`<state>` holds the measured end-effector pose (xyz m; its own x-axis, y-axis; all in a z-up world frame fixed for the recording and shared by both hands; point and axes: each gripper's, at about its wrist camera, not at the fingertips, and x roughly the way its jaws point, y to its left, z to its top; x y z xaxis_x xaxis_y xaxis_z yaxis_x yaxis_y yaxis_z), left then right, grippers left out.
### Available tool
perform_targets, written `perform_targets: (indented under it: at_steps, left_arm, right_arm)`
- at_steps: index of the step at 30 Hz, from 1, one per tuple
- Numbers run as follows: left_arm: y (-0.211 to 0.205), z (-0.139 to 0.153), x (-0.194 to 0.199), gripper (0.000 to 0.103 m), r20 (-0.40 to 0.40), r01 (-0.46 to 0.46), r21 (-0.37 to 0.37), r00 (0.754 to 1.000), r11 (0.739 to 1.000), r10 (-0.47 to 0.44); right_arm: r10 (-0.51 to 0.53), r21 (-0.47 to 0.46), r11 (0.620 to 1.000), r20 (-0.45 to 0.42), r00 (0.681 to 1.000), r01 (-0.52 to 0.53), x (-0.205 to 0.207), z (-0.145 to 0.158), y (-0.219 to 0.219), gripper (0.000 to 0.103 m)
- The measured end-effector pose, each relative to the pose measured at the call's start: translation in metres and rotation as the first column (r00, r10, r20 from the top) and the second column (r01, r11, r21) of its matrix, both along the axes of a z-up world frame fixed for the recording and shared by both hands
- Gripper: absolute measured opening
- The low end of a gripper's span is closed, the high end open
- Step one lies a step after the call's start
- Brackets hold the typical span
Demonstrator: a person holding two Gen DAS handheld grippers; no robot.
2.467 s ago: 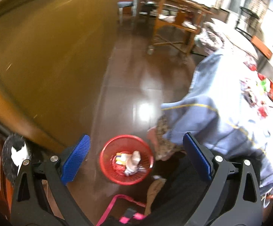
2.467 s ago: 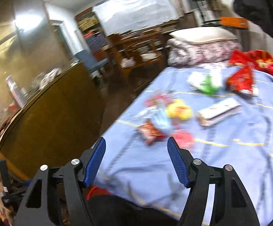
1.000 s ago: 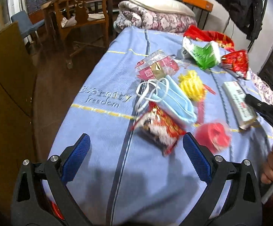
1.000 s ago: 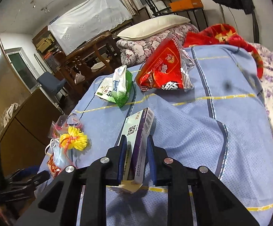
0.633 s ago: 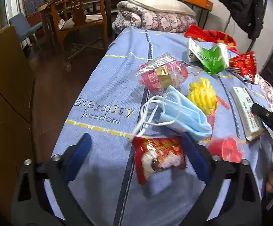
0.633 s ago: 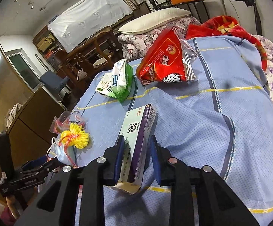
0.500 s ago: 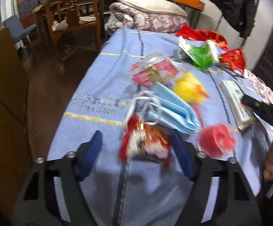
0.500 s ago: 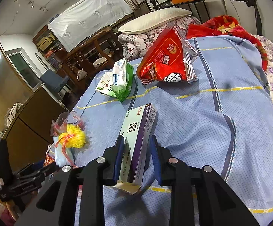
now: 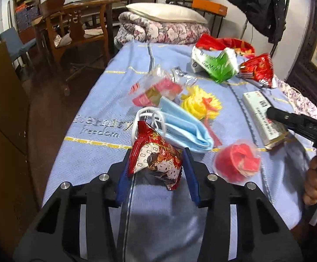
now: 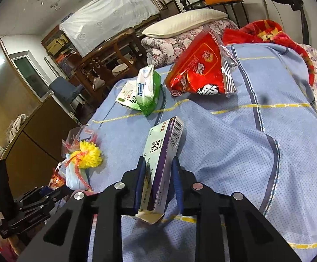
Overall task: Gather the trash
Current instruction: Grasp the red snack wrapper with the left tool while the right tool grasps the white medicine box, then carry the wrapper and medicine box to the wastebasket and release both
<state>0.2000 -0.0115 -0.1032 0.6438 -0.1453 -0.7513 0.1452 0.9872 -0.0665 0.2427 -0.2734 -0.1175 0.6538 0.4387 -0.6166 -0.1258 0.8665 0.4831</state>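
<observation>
left gripper (image 9: 156, 170): jaws now closed on the red snack packet (image 9: 155, 152), which is pinched between them and seems lifted off the blue bedspread (image 9: 97, 150). half a second ago the jaws were still wide either side of the packet as it lay flat, so this grasp has only just been made.

right gripper (image 10: 158, 181): jaws clamped on the long white-and-purple carton (image 10: 162, 155), held at its near end with the far end pointing ahead of the jaws, as in the earlier frames.

both grippers are judged loaded, so a carry to a bin is the likely next step; no bin is seen in the current views.

left on the bed ahead of the left jaws: blue face mask (image 9: 180, 128) just beyond the packet, yellow pompom (image 9: 200, 103) further out, clear bag of sweets (image 9: 156, 89) ahead-left of the pompom, red crumpled wrapper (image 9: 237, 161) to the right of the jaws. green-white pack (image 10: 146, 91) and big red snack bag (image 10: 200, 72) lie well ahead of the right jaws.

risk: packet held by crinkly film only, could slip.
</observation>
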Motion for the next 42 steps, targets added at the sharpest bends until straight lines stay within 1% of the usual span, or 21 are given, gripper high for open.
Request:
perform_targets:
  at_steps: [2, 5, 8, 11, 12, 16, 19, 21, 23, 24, 28, 31, 33, 35, 37, 38, 40, 41, 42]
  left_arm:
    - [0.004, 0.009, -0.01, 0.045, 0.017, -0.001, -0.018, 1.0, 1.0, 0.001]
    - [0.015, 0.025, -0.028, 0.045, 0.013, -0.007, -0.061, 1.0, 0.998, 0.008]
    - [0.026, 0.04, -0.048, 0.045, 0.038, -0.023, -0.06, 0.999, 0.998, 0.025]
    - [0.042, 0.05, -0.071, 0.045, 0.056, -0.064, -0.05, 0.996, 0.997, 0.067]
    - [0.052, 0.052, -0.081, 0.045, 0.057, -0.09, -0.043, 0.994, 0.995, 0.093]
    - [0.093, 0.051, -0.119, 0.045, 0.026, -0.199, -0.015, 0.98, 0.98, 0.199]
    - [0.126, 0.044, -0.148, 0.045, -0.012, -0.29, -0.009, 0.957, 0.957, 0.29]
    - [0.149, 0.036, -0.169, 0.045, -0.052, -0.345, -0.024, 0.938, 0.938, 0.344]
    - [0.162, 0.029, -0.182, 0.045, -0.08, -0.374, -0.034, 0.925, 0.927, 0.371]
    - [0.17, 0.02, -0.192, 0.045, -0.105, -0.393, -0.038, 0.916, 0.919, 0.387]
    - [0.187, -0.005, -0.209, 0.045, -0.171, -0.423, -0.041, 0.895, 0.905, 0.411]
    - [0.196, -0.023, -0.209, 0.046, -0.211, -0.431, -0.04, 0.885, 0.901, 0.414]
    - [0.202, -0.034, -0.207, 0.047, -0.237, -0.443, -0.031, 0.874, 0.896, 0.424]
    - [0.207, -0.04, -0.206, 0.051, -0.255, -0.448, -0.035, 0.868, 0.893, 0.425]
    - [0.211, -0.044, -0.207, 0.063, -0.264, -0.464, -0.025, 0.857, 0.885, 0.442]
    - [0.212, -0.044, -0.208, 0.066, -0.263, -0.47, -0.013, 0.853, 0.882, 0.45]
    - [0.218, -0.042, -0.215, 0.076, -0.254, -0.5, 0.016, 0.836, 0.866, 0.487]
    - [0.221, -0.04, -0.219, 0.078, -0.25, -0.516, 0.023, 0.826, 0.856, 0.505]
    - [0.227, -0.036, -0.228, 0.082, -0.244, -0.548, 0.026, 0.808, 0.836, 0.537]
  right_arm:
    - [-0.001, 0.0, 1.0, 0.002, 1.0, 0.001, 0.0, 0.001, 0.0, 0.024]
    - [-0.003, 0.001, 1.0, 0.008, 1.0, 0.003, -0.001, 0.002, -0.001, 0.024]
    - [-0.007, 0.004, 1.0, 0.016, 1.0, 0.007, -0.002, 0.003, -0.002, 0.024]
    - [-0.015, 0.012, 1.0, 0.028, 0.999, 0.014, -0.004, 0.004, -0.005, 0.024]
    - [-0.015, 0.012, 1.0, 0.03, 0.999, 0.014, -0.004, 0.005, -0.005, 0.024]
    - [-0.008, 0.005, 1.0, 0.038, 0.999, 0.007, -0.005, 0.007, -0.003, 0.024]
    - [-0.021, -0.01, 1.0, 0.057, 0.998, 0.021, -0.01, 0.01, -0.002, 0.023]
    - [-0.025, -0.013, 1.0, 0.067, 0.997, 0.026, -0.018, 0.012, 0.002, 0.023]
    - [-0.016, 0.002, 1.0, 0.073, 0.997, 0.016, -0.027, 0.014, 0.008, 0.023]
    - [-0.006, 0.007, 1.0, 0.078, 0.997, 0.006, -0.032, 0.017, 0.013, 0.023]
    - [0.046, -0.034, 0.999, 0.123, 0.991, -0.043, -0.05, 0.038, 0.038, 0.023]
    - [0.089, -0.049, 0.995, 0.167, 0.982, -0.082, -0.064, 0.061, 0.058, 0.023]
    - [0.122, -0.052, 0.992, 0.195, 0.973, -0.114, -0.072, 0.075, 0.071, 0.023]
    - [0.167, -0.055, 0.986, 0.215, 0.962, -0.159, -0.082, 0.088, 0.089, 0.023]
    - [0.222, -0.059, 0.975, 0.227, 0.948, -0.215, -0.092, 0.098, 0.11, 0.023]
    - [0.255, -0.061, 0.967, 0.231, 0.939, -0.247, -0.097, 0.102, 0.122, 0.023]
    - [0.33, -0.07, 0.944, 0.237, 0.914, -0.322, -0.107, 0.108, 0.149, 0.023]
    - [0.366, -0.069, 0.93, 0.235, 0.9, -0.36, -0.112, 0.111, 0.163, 0.023]
    - [0.41, -0.065, 0.911, 0.229, 0.883, -0.407, -0.117, 0.112, 0.178, 0.024]
